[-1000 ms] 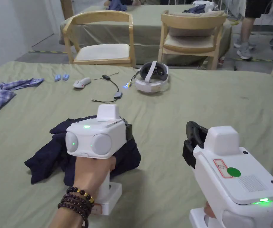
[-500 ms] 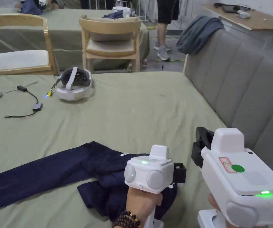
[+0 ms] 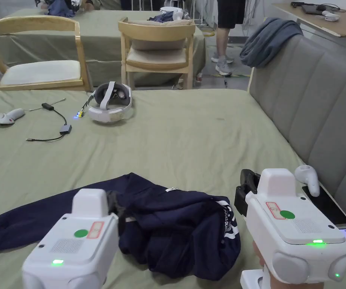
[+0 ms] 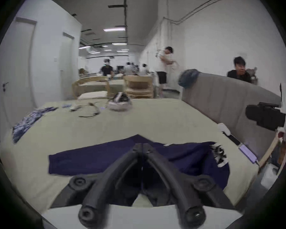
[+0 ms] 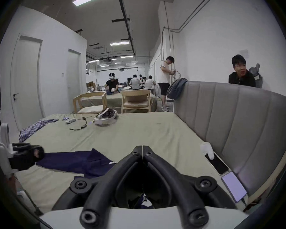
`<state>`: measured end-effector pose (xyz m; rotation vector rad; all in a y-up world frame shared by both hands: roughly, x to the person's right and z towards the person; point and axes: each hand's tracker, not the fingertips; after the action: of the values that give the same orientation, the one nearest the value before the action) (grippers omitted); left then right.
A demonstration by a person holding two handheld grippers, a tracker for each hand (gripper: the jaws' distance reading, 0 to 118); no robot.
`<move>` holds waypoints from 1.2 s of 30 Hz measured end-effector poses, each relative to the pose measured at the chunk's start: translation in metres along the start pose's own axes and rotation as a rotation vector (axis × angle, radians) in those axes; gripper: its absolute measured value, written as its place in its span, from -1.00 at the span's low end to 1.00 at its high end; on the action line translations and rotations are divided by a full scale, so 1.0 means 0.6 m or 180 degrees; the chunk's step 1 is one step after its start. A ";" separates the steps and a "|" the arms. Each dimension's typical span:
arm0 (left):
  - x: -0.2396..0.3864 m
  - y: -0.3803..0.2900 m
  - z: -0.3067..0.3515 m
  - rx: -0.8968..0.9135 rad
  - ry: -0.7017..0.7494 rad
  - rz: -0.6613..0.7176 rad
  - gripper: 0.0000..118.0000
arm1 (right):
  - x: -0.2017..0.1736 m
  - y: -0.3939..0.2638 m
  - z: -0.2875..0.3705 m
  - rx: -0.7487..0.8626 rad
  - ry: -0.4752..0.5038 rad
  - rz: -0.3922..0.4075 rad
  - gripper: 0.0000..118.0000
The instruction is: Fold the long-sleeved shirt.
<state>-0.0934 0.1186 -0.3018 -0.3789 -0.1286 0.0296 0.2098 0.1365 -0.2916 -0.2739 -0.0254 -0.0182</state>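
Both tongs, left (image 4: 142, 145) and right (image 5: 142, 148), hover closed and empty above the bed's (image 3: 191, 139) near edge. The shirt (image 3: 176, 233) lies bunched there, one sleeve trailing left. Grabbing the heap blind risks pinching several layers together.

White lettering on shirt (image 3: 191, 229), unreadable
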 end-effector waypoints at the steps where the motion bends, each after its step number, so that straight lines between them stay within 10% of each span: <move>1: -0.012 -0.003 0.010 -0.0013 0.0009 0.0061 -0.94 | -0.001 0.000 -0.001 -0.0013 0.0040 -0.0003 -1.00; 6: -0.032 -0.002 0.006 -0.0216 0.0089 0.0078 -0.80 | -0.006 0.003 0.000 -0.0035 0.0120 -0.0067 -1.00; 9: -0.027 -0.013 -0.039 -0.0760 0.0023 0.0154 0.87 | -0.007 0.009 0.006 -0.0033 0.0128 -0.0097 -1.00; 21: 0.018 -0.107 -0.277 -0.1898 -0.0040 -0.0022 0.56 | 0.017 0.012 0.008 -0.0137 0.0046 -0.0086 -1.00; 24: 0.033 -0.120 -0.274 -0.2039 -0.0059 -0.0138 0.18 | 0.032 0.010 -0.004 -0.0268 -0.0016 -0.0075 -1.00; 25: 0.039 -0.107 -0.248 -0.1796 -0.0112 -0.0165 -0.23 | 0.037 0.008 -0.011 -0.0328 -0.0021 -0.0048 -0.96; 26: 0.044 -0.096 -0.247 -0.1819 -0.0293 -0.0148 -0.77 | 0.041 0.006 -0.020 -0.0457 -0.0007 0.0004 -0.82; 30: 0.027 -0.094 -0.241 -0.1891 -0.0347 0.0053 -0.77 | 0.039 -0.014 -0.073 -0.1156 0.0166 0.0513 0.35; 34: 0.004 -0.098 -0.209 -0.1763 -0.0406 0.0229 -0.77 | 0.033 -0.063 -0.141 -0.1563 0.0331 0.0825 0.24; 36: -0.004 -0.097 -0.203 -0.1725 -0.0423 0.0237 -0.77 | 0.034 -0.083 -0.177 -0.1684 0.0379 0.0858 -0.34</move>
<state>-0.0795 0.0196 -0.3924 -0.9236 -0.2549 0.0942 0.2315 0.0593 -0.3800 -0.8026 0.1370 0.2298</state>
